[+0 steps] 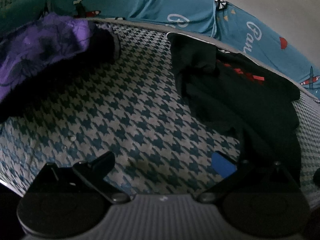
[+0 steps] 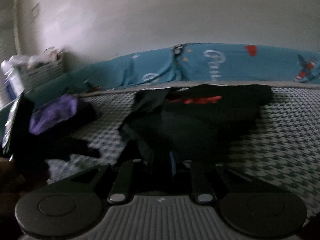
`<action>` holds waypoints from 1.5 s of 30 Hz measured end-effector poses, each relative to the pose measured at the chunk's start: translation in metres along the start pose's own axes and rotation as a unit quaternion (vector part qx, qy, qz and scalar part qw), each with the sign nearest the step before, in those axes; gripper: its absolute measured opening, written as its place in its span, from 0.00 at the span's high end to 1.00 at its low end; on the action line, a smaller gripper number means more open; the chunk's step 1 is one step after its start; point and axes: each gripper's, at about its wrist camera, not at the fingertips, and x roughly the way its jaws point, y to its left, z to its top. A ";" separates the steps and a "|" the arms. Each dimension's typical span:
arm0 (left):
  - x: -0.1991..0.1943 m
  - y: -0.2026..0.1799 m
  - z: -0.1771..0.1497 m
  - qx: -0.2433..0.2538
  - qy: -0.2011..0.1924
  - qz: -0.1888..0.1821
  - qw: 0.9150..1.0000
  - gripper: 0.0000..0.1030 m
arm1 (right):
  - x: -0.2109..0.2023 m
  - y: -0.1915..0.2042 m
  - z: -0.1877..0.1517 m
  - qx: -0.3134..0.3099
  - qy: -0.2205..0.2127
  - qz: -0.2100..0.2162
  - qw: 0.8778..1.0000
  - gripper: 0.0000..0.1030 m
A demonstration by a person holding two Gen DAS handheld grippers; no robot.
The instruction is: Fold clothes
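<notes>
Black garment (image 2: pixel 200 124) blurred, swallowing the right gripper's (image 2: pixel 170 160) near-closed fingers, hold unclear; left gripper (image 1: pixel 162 160) fingers wide, empty.

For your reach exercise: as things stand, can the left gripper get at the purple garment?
Probably yes. The left gripper is open and holds nothing, and only bare houndstooth sheet lies between it and the purple garment.
</notes>
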 end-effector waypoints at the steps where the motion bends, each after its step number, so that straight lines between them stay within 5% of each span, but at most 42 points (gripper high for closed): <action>1: 0.000 0.000 0.000 0.001 -0.001 0.004 1.000 0.00 | 0.002 0.005 -0.001 -0.008 0.004 0.008 1.000 0.85; 5: -0.003 0.003 0.002 -0.004 -0.007 0.019 1.000 0.00 | 0.017 0.027 -0.007 -0.034 0.026 0.029 0.999 0.83; 16: -0.011 0.011 0.010 -0.006 -0.031 0.058 0.998 0.00 | 0.060 0.067 -0.008 -0.070 0.049 0.038 0.996 0.56; 26: -0.018 0.016 0.016 -0.019 -0.042 0.058 0.997 0.00 | 0.101 0.083 -0.008 -0.104 0.063 -0.045 0.992 0.55; 29: -0.021 0.017 0.017 -0.019 -0.045 0.055 0.997 0.00 | 0.110 0.081 -0.009 -0.106 0.072 -0.055 0.990 0.65; 31: -0.024 0.018 0.018 -0.021 -0.047 0.052 0.997 0.00 | 0.115 0.080 -0.009 -0.107 0.078 -0.064 0.989 0.88; 33: -0.030 0.020 0.021 -0.027 -0.055 0.046 0.997 0.00 | 0.116 0.078 -0.009 -0.103 0.082 -0.069 0.989 0.92; 38: -0.058 0.032 0.032 -0.044 -0.107 0.048 0.992 0.00 | 0.101 0.090 0.002 -0.072 0.077 0.009 0.994 0.93; 45: -0.100 0.053 0.048 -0.058 -0.173 0.054 0.982 0.00 | 0.097 0.134 0.015 -0.060 0.074 0.137 0.986 0.93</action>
